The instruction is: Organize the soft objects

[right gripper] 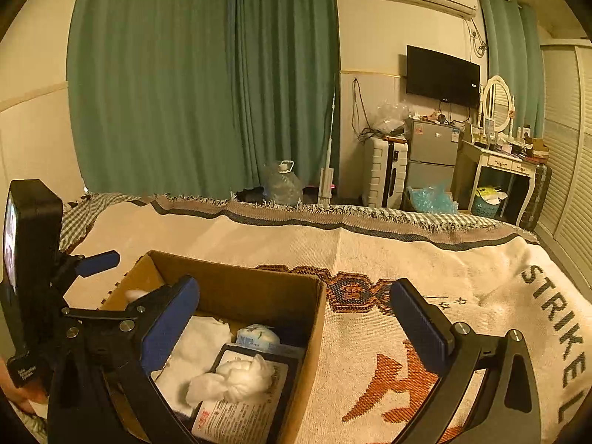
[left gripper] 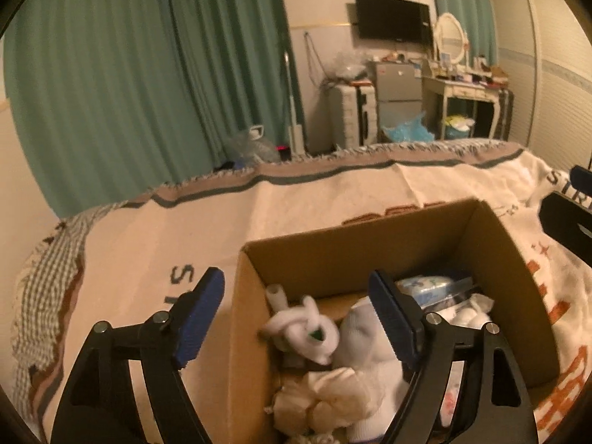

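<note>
Here both grippers (left gripper: 296, 314) (right gripper: 296, 322) agape, empty; only left wrist shows knotted socks (left gripper: 307, 327) in box (left gripper: 492, 251).

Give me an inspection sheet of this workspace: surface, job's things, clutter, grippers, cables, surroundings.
Surface: woven blanket with fringe covers the bed.
Job's things: open cardboard box on the blanket, holding a knotted white sock, other white socks, a cream cloth bundle, a white wad.
Clutter: printed packets also in the box.
Grippers: left gripper open, straddling the box's left wall; right gripper open, straddling its right wall; both hold nothing.
Cables: cords hang on the far wall.
Surroundings: green curtains, television, small fridge, suitcase, dressing table.
</note>
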### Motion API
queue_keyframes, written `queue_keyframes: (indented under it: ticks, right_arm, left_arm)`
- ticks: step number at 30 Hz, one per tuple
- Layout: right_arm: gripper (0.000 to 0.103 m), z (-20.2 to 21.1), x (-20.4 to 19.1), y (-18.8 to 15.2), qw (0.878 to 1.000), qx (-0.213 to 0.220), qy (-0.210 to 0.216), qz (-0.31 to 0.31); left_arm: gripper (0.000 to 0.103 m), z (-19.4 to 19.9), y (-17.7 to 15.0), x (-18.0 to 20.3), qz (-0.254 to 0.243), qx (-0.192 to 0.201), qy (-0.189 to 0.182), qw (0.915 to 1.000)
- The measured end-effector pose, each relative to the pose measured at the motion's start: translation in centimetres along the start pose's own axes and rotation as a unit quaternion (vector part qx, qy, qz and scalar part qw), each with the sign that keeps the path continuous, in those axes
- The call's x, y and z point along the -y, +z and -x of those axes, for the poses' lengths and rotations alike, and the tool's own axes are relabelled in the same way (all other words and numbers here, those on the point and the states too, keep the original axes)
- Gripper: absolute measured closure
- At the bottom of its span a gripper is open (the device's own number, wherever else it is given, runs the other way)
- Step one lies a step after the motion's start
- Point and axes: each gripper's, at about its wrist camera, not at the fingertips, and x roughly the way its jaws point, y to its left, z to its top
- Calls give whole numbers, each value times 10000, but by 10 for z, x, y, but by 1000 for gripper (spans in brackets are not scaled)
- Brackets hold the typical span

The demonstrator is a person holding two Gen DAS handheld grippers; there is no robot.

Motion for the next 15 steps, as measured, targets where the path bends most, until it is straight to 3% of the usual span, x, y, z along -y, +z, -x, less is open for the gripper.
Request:
queue_keyframes:
  ticks: [5,11,13,15]
  right_arm:
    - [0,48,0,20,9998,206,-67,24]
    - [0,145,-8,60,9969,777,-121,49]
    - [0,174,-12,68,9957,927,-76,17]
    - [0,206,-16,74,9939,1090,-148,30]
  left_arm:
    - [22,50,16,-12,179,277,19,9995]
    - [22,154,45,-25,253,1140,39,9931]
    - [12,189,51,-34,364,1335,-38,9904]
    - [12,229,52,-41,411,1676,12,9850]
